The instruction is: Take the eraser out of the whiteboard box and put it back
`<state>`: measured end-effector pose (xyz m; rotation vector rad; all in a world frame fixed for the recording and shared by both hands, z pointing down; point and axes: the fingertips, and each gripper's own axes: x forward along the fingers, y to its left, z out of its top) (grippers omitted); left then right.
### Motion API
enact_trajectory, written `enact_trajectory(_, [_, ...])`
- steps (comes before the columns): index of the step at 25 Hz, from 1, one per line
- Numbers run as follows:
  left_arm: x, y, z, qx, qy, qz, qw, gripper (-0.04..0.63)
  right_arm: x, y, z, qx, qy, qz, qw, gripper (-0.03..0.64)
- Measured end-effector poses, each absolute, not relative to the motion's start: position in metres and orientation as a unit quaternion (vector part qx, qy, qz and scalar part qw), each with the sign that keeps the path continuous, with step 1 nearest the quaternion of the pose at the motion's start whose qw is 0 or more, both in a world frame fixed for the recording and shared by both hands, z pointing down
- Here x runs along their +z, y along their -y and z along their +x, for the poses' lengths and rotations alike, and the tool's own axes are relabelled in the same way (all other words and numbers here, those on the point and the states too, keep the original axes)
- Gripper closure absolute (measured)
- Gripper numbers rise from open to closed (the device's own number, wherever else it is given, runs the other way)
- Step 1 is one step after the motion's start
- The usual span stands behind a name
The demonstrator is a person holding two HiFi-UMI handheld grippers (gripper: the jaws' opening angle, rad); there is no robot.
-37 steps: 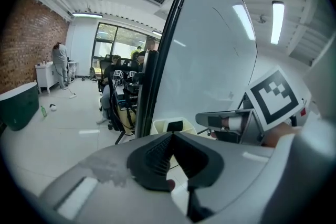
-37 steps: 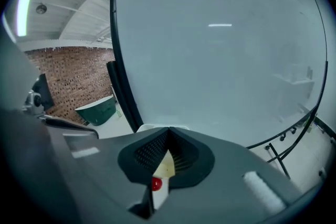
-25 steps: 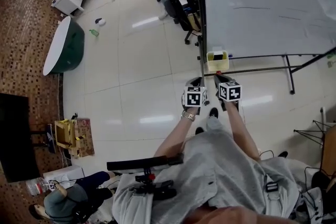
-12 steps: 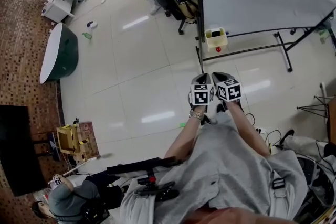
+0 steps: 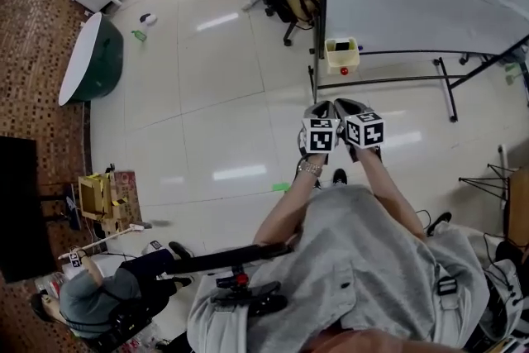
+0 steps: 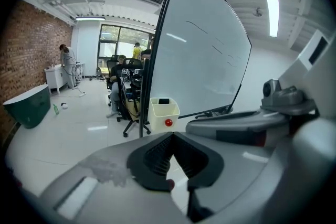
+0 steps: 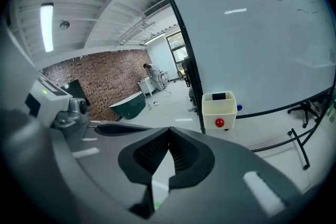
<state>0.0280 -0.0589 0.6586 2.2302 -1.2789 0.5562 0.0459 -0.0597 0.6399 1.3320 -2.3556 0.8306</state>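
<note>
The left gripper (image 5: 318, 107) & right gripper (image 5: 348, 104) are being pulled back from the whiteboard box (image 5: 341, 59), which is farther off than 1 s ago. Both are being kept fully closed, nothing held. The eraser (image 7: 219, 96) is being left inside the box, so take-out is not started.

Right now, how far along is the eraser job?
Done: unclear; the eraser lies in the box, taken out yet or not, I cannot tell. In hand: nothing; left tongs and right tongs are shut, empty, short of the box. Left: perhaps the whole job.
</note>
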Motion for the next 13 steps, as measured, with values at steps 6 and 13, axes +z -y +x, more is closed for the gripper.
enact_trajectory(6, [0.653,0.061,0.044,0.205,0.462,0.829,0.241,0.592,0.634,0.063,0.061,0.295,0.82,0.469,0.144,0.615])
enact_trajectory(13, [0.651,0.068,0.039,0.2,0.478,0.823,0.233,0.592,0.635,0.07,0.056,0.297,0.831,0.448,0.143,0.615])
